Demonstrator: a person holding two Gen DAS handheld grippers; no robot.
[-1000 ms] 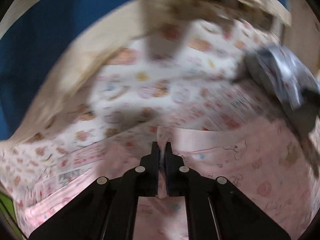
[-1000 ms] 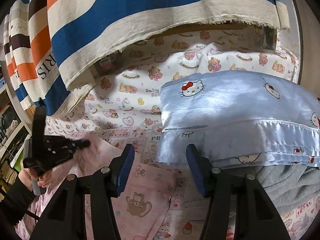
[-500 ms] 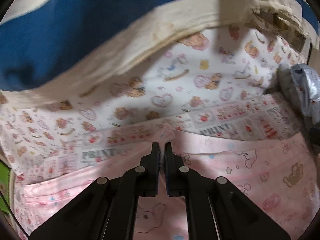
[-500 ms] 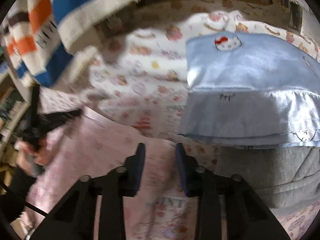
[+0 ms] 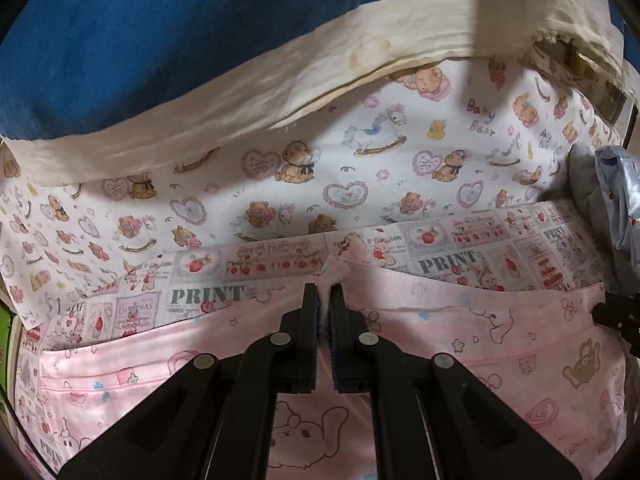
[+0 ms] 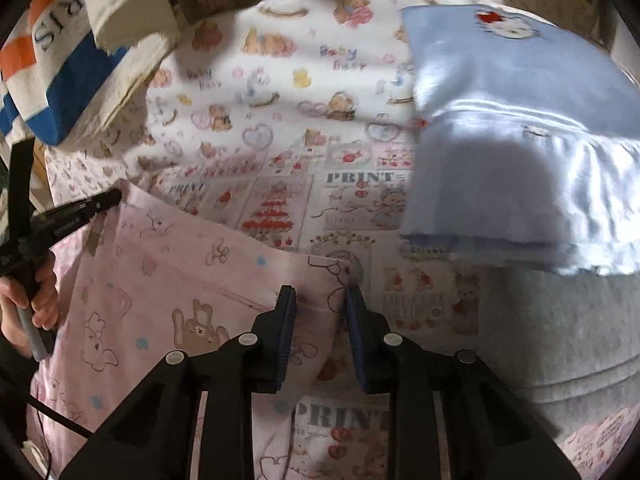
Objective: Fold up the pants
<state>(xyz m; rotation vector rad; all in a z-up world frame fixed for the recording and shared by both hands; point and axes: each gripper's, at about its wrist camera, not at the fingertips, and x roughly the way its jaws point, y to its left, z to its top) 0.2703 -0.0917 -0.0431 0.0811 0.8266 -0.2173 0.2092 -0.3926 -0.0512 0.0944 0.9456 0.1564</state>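
Observation:
The pink cartoon-print pants lie spread on a patterned sheet. My left gripper is shut on a pinched fold at their far edge. In the right wrist view the pants fill the lower left, and my right gripper is open with its fingers straddling the pants' right corner, close to the cloth. The left gripper also shows there at the left, held by a hand.
A light blue Hello Kitty garment lies folded on a grey garment to the right. A striped blue, orange and cream cloth hangs over the back. The bear-print sheet covers the surface.
My right gripper has moved down and left onto the pants' right corner, its jaws narrower than a second ago. My left gripper has stayed shut on the fold and settled lower.

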